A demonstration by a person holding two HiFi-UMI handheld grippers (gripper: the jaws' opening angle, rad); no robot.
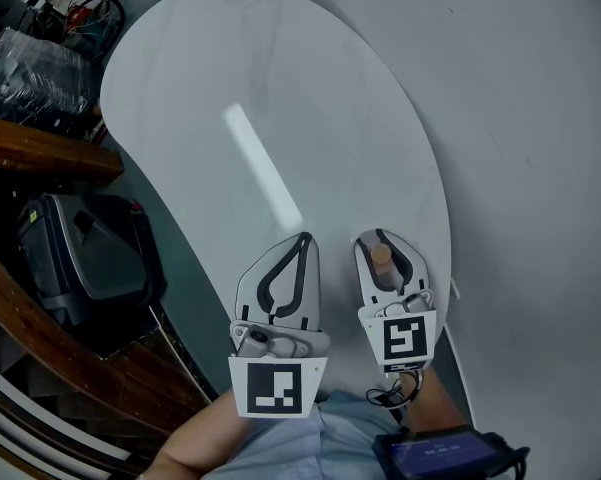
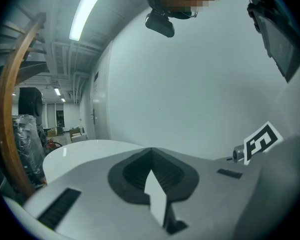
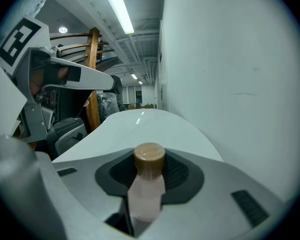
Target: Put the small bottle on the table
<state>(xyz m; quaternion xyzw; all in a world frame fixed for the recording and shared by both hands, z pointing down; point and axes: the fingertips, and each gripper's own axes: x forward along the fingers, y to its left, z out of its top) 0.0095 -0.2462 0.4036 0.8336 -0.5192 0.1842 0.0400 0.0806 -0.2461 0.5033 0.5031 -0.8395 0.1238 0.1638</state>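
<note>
The small bottle (image 1: 380, 258), pale pink with a brown cap, sits between the jaws of my right gripper (image 1: 382, 238). In the right gripper view the bottle (image 3: 149, 184) lies along the jaws, cap toward their tips, and the pads press its body. My left gripper (image 1: 302, 240) is beside it on the left, its jaws together with nothing between them; they also meet in the left gripper view (image 2: 150, 153). Both grippers hover over the near end of the white curved table (image 1: 280, 88).
A black case (image 1: 80, 258) stands on the floor at the left, beyond a curved wooden rail (image 1: 40, 153). A plastic-wrapped bundle (image 1: 30, 68) lies at the far left. Grey floor (image 1: 520, 118) runs along the table's right edge. A screened device (image 1: 440, 453) sits on the person's right wrist.
</note>
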